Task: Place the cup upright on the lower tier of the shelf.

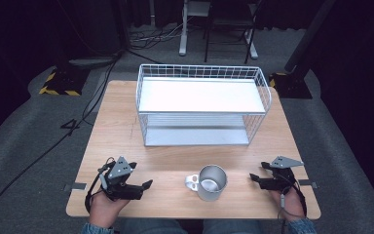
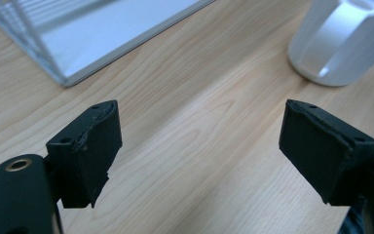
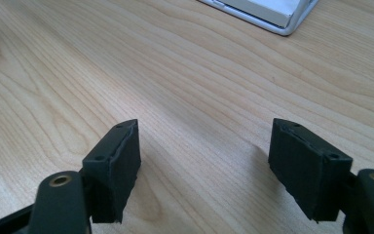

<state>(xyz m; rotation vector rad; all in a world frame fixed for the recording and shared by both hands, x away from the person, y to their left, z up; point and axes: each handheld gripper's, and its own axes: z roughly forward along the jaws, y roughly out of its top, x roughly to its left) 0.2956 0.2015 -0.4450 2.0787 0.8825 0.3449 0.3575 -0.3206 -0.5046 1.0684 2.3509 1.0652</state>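
A light wooden desk [image 1: 121,131] carries a white wire rack [image 1: 202,105] with two shelves, standing toward its far edge. A metal mug [image 1: 210,182] stands upright near the middle of the near edge, its white handle turned left. The left tongs [image 1: 145,185] rest by the near left corner, the right tongs [image 1: 254,179] by the near right corner; both gape wide, holding nothing.

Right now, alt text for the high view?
A metal mug stands upright on a wooden table between the open left gripper and open right gripper; behind it sits an empty white two-tier wire rack.
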